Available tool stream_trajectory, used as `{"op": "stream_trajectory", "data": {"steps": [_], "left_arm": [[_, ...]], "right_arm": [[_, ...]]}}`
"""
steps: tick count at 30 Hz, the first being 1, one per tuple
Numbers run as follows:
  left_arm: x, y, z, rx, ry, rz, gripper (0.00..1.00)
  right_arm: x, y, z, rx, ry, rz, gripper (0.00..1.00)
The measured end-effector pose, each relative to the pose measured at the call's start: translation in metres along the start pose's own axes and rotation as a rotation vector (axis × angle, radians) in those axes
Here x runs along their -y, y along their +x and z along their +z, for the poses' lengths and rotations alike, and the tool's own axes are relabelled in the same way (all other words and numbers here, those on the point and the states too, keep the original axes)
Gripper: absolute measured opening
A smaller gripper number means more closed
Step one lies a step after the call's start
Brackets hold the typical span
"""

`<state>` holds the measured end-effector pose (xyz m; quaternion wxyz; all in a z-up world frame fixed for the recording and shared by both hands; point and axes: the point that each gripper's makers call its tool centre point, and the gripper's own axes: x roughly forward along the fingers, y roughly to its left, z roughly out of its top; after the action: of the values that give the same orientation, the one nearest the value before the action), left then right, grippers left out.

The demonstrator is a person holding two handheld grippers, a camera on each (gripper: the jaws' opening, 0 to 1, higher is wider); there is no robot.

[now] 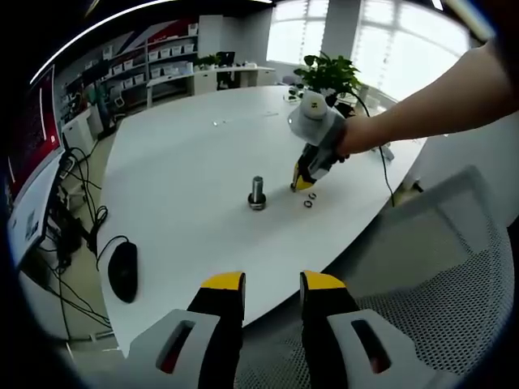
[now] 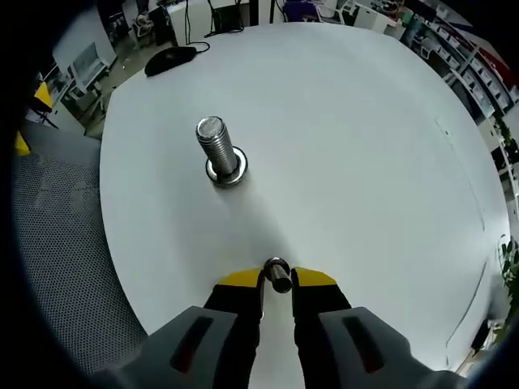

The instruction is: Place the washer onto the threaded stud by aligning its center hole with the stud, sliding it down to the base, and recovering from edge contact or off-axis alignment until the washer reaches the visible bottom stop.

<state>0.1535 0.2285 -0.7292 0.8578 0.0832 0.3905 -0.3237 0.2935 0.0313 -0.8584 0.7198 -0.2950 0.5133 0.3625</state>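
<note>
Pinching the washer (image 2: 278, 274) edge-on in our right hand-held gripper (image 2: 276, 280), we see the upright stud (image 2: 219, 151) ahead on the table (image 2: 357, 146); our left hand-held gripper (image 1: 272, 283) hangs back, parted, empty.

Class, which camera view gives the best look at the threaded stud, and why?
The right gripper view: the threaded stud stands close, its threads and base clear. In the left gripper view it is small and distant, beside the right claw.
</note>
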Motion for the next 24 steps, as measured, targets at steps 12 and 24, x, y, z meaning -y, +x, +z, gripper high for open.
{"op": "stream_trajectory", "data": {"steps": [12, 24], "left_arm": [[0.000, 0.000, 0.000, 0.001, 0.001, 0.002, 0.25], [0.000, 0.000, 0.001, 0.000, 0.005, 0.001, 0.25]], "right_arm": [[-0.002, -0.004, -0.013, -0.008, 0.008, 0.007, 0.18], [-0.011, -0.008, -0.028, -0.022, 0.015, 0.031, 0.18]]}}
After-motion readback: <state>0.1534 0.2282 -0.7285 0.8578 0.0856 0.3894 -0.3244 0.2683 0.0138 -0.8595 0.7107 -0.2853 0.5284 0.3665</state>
